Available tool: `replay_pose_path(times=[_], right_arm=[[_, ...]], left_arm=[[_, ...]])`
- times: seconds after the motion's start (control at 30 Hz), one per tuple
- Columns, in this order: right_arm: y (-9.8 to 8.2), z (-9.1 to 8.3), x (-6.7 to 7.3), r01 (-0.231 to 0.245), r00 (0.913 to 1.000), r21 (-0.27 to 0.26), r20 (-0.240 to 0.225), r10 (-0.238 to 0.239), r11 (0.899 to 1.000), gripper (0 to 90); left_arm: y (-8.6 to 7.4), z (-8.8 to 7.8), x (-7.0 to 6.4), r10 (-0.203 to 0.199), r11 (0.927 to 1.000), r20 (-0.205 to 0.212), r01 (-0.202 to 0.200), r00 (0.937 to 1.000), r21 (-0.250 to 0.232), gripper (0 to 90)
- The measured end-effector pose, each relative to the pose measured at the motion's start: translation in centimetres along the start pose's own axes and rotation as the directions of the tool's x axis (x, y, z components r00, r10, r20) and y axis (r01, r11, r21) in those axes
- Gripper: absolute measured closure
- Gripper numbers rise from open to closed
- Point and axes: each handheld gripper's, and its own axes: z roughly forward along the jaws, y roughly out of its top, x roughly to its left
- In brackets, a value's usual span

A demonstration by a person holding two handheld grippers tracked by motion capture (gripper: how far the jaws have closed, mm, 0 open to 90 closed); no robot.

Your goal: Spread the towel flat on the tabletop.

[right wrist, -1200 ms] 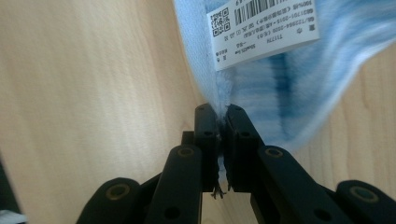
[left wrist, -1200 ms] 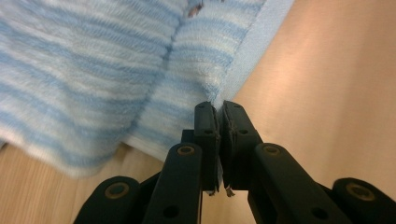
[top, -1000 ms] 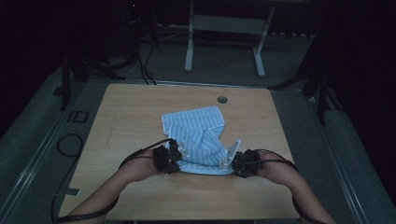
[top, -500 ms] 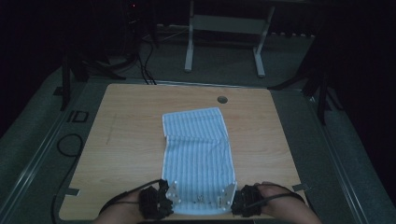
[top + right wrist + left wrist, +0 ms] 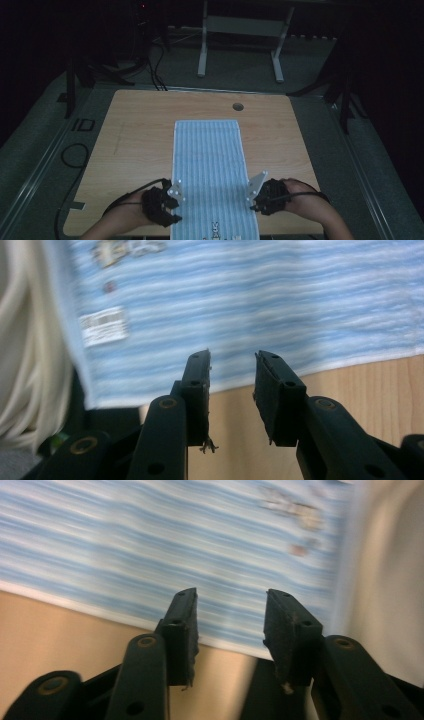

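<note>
A blue-and-white striped cloth (image 5: 210, 170) lies spread flat down the middle of the wooden table (image 5: 135, 145), its near end hanging over the front edge. My left gripper (image 5: 172, 202) sits at the cloth's left edge near the front, and the left gripper view has it (image 5: 230, 625) open with nothing between the black jaws, the cloth's (image 5: 165, 555) hem just beyond them. My right gripper (image 5: 254, 197) rests at the cloth's right edge. Its own view shows it (image 5: 232, 385) open and empty over the cloth's (image 5: 260, 305) border, with a white label (image 5: 104, 326) at the cloth's end.
A round cable hole (image 5: 238, 106) is set in the table near its far edge. Beyond the table stands a white metal frame (image 5: 240, 30) on a dark floor. A black cable (image 5: 75, 155) loops on the floor at the left.
The cloth went from bunched between the grippers to pulled out flat and long. Both grippers drew toward the near edge, then let go of the cloth and now stand open at its sides.
</note>
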Motion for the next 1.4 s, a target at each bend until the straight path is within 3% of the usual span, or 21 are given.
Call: replay_pose_path(times=[0.03, 0.13, 0.3, 0.4, 0.47, 0.6, 0.7, 0.8, 1.1, 1.4], right_arm=[[0.1, 0.4, -0.8, 0.0, 1.0, -0.005, -0.002, 0.0, 1.0, 63.0], [0.6, 1.6, -3.2, -0.02, 0.9998, -0.017, 0.009, 0.02, 1.0, 59.5], [1.3, 4.1, -7.0, -0.045, 0.9981, -0.01, 0.042, 0.045, 0.999, 56.6], [1.8, 5.5, -8.8, -0.046, 0.9981, 0.015, 0.041, 0.045, 0.999, 56.5], [2.0, 6.2, -10.0, -0.045, 0.9972, 0.035, 0.06, 0.043, 0.998, 56.8], [2.1, 7.5, -12.0, -0.086, 0.9961, 0.033, 0.023, 0.085, 0.996, 57.4], [2.0, 8.5, -12.5, -0.099, 0.995, 0.052, 0.015, 0.098, 0.994, 54.9], [1.7, 8.6, -12.6, -0.12, 0.9927, 0.037, 0.012, 0.12, 0.992, 52.9], [-0.6, 7.8, -11.6, -0.159, 0.9872, 0.049, 0.024, 0.158, 0.986, 47.9], [-3.1, 7.2, -12.0, -0.209, 0.978, 0.057, 0.009, 0.209, 0.976, 46.9]], left_arm=[[0.1, 0.5, 0.8, 0.006, 1.0, -0.028, -0.006, 0.9996, 0.0, 54.8], [0.6, 2.2, 3.2, -0.005, 0.9997, -0.054, 0.006, 0.9985, 0.025, 52.8], [1.3, 4.4, 6.3, -0.045, 0.9975, -0.067, 0.048, 0.9968, 0.052, 49.6], [1.6, 5.4, 7.6, -0.048, 0.9952, -0.069, 0.053, 0.9965, 0.082, 48.5], [1.9, 6.1, 8.1, -0.042, 0.9921, -0.102, 0.053, 0.994, 0.113, 47.4], [2.5, 6.3, 8.8, -0.046, 0.9933, -0.082, 0.054, 0.9956, 0.102, 46.1], [2.7, 6.4, 8.8, -0.045, 0.994, -0.084, 0.053, 0.9955, 0.096, 45.6], [2.8, 6.5, 8.5, -0.039, 0.994, -0.089, 0.048, 0.9953, 0.099, 44.3], [3.8, 7.1, 7.9, -0.013, 0.996, -0.077, 0.02, 0.997, 0.087, 40.6], [5.7, 8.0, 6.9, 0.021, 0.9959, -0.054, -0.017, 0.9983, 0.089, 39.4]])
